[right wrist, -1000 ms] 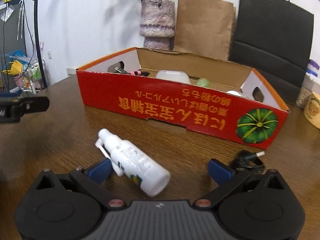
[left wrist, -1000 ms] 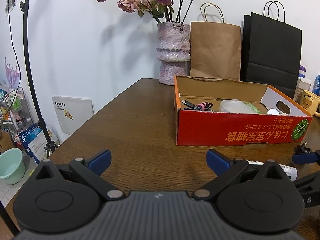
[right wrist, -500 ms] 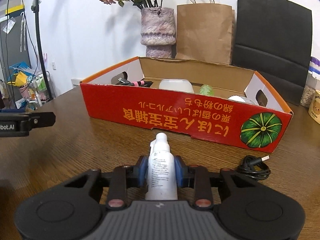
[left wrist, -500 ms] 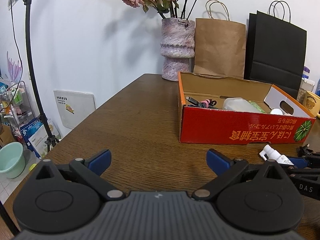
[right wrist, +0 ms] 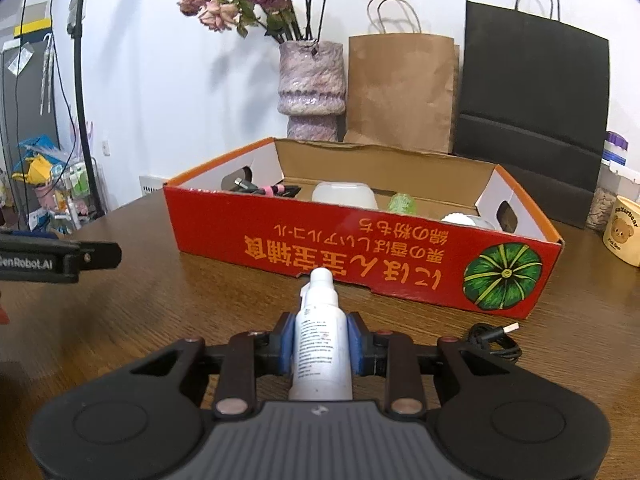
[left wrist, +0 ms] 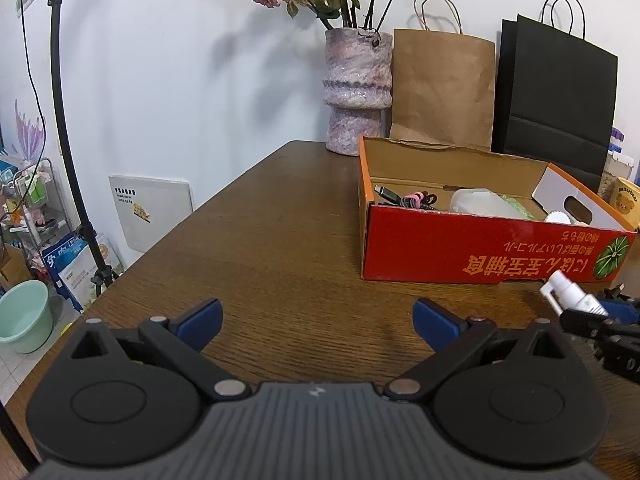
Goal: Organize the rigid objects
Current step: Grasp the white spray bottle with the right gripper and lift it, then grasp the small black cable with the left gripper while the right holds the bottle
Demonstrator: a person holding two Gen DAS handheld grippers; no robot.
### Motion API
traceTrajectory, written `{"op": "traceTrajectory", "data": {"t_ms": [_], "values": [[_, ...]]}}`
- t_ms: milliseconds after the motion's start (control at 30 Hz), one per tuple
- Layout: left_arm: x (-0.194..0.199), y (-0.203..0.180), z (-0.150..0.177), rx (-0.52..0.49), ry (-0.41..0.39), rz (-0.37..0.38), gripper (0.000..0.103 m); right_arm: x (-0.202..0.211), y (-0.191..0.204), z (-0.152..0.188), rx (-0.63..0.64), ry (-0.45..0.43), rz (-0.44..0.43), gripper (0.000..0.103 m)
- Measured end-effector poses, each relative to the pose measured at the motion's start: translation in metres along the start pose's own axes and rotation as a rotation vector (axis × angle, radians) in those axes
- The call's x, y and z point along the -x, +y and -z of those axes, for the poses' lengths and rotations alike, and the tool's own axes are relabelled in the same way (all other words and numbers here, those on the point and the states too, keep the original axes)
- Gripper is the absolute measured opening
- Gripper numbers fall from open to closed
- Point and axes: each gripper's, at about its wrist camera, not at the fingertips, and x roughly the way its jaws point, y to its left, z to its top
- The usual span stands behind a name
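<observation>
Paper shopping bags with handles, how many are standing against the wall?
2. A brown paper shopping bag stands right of the vase, behind the box; a black paper shopping bag stands at its right. Others may be hidden behind them.

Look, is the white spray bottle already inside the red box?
No, the white spray bottle is clamped in the right gripper, in front of the red box.

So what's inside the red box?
Inside the red box you can see dark cables with a pink band, a whitish plastic container, something green and a white round thing. The front wall hides the box floor and whatever lies low.
</observation>
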Motion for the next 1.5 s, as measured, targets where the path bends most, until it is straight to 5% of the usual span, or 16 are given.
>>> {"op": "traceTrajectory", "data": {"t_ms": [633,1500], "values": [[0.002,-0.026,-0.008,0.003,0.01,0.025,0.103,0.04,-0.051,0.0,-0.076,-0.107,0.04,0.027],[0.002,-0.222,-0.007,-0.126,0.041,0.147,0.103,0.082,-0.172,0.018,-0.18,-0.166,0.154,0.027]]}}
